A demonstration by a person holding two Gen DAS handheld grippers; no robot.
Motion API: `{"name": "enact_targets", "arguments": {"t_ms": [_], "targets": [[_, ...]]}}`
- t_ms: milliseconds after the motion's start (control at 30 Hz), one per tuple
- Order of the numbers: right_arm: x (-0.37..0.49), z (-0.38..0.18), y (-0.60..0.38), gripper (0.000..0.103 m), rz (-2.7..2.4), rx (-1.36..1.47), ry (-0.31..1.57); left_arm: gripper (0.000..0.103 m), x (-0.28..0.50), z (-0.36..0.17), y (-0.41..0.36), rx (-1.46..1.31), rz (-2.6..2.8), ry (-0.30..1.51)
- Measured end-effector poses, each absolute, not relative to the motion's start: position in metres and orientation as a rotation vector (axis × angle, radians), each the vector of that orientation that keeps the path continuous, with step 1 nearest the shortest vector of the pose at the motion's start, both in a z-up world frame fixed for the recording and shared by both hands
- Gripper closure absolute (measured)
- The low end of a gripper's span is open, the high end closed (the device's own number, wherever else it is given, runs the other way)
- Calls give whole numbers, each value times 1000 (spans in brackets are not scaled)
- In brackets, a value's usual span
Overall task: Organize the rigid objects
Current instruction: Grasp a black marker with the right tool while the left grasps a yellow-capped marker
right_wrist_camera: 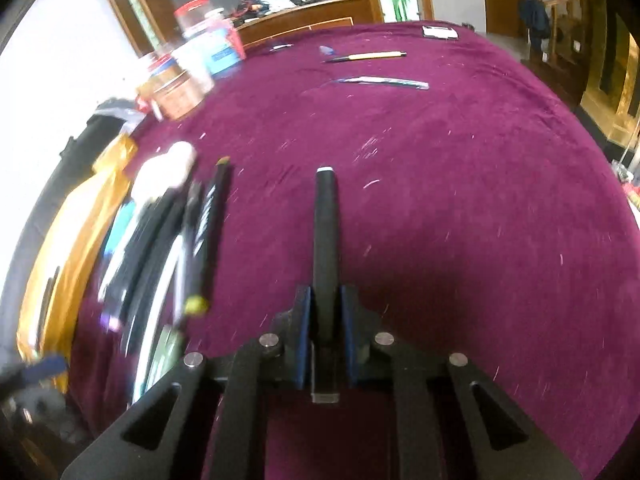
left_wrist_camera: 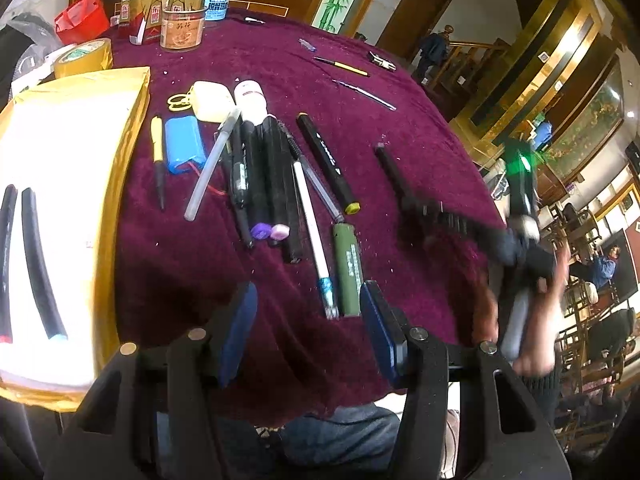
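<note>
The left tongs [left_wrist_camera: 308,320] and right tongs [right_wrist_camera: 326,332] are showing black frames, blue pads, silver round screws; the person is wearing jeans.

Far ahead of the left tool, the gold cartons [left_wrist_camera: 138,16] show a red "东", while other print stays too blurred to read

table [left_wrist_camera: 400,128]: round, covered in maroon velvet cloth
on it: row of pens [left_wrist_camera: 264,184], blue battery pack [left_wrist_camera: 185,144], yellow envelope [left_wrist_camera: 80,200], jars [left_wrist_camera: 182,20]
</note>
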State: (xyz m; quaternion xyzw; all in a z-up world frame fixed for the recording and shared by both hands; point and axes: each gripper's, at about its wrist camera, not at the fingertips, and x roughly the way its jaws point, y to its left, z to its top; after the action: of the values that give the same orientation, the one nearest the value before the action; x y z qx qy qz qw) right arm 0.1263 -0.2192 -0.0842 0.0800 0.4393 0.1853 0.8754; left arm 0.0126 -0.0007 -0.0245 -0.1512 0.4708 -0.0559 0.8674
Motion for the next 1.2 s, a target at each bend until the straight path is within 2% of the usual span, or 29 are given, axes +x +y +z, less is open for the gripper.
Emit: {"name": "enact_targets", "arguments": {"t_ms": [233,533,633,733,767,933,1067,1200], "targets": [[103,-91,-225,89,396,205,849,51,44,-13,-20,-240,-114,982],[110,-92,-225,90,411,238,844,51,132,-28,-49,-191,-112,1071],[109,-92,-225,90,411,238,840,64,160,-39,-50,-198,-92,1117],[108,-92,-225,90,413,237,836,66,178,-44,-55,-165,-65,1126],[109,-92,-225,90,413,237,837,74,185,-48,-56,-153,-37,1145],[109,-92,-224,90,414,239,836,86,205,-67,-55,-167,-3,1202],[108,-93,-225,90,413,238,837,89,205,-69,-57,-148,-5,1197],[108,-93,-226,90,413,241,834,91,195,-53,-50,-246,-38,1178]]}}
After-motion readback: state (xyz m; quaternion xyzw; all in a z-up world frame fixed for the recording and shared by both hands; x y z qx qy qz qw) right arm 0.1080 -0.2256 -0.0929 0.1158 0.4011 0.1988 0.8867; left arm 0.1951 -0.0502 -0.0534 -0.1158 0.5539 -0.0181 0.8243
